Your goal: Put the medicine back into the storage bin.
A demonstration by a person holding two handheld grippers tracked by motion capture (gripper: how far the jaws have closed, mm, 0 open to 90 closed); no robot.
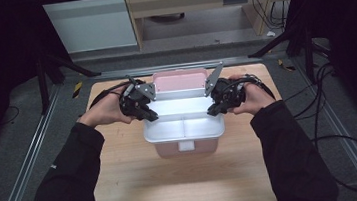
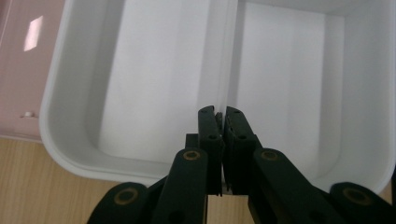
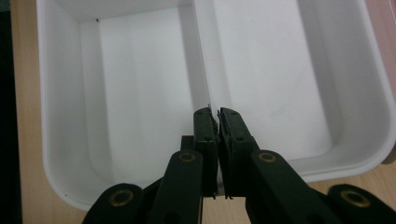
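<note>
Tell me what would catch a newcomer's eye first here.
First, the white plastic two-compartment tray seated in the open pink plastic lunch box, mid-table on the light wooden table. Then the two black grippers over the tray's ends: the left gripper at its left end and the right gripper at its right, both with jaws shut and nothing between them. Both compartments look empty.

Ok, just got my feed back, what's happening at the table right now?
A person holds a gripper in each hand at an open pink lunch box on the wooden table. The left gripper and right gripper sit at opposite ends of its white two-compartment tray. Both are shut, each apparently pinching the tray's rim near the divider. The tray looks empty.
</note>
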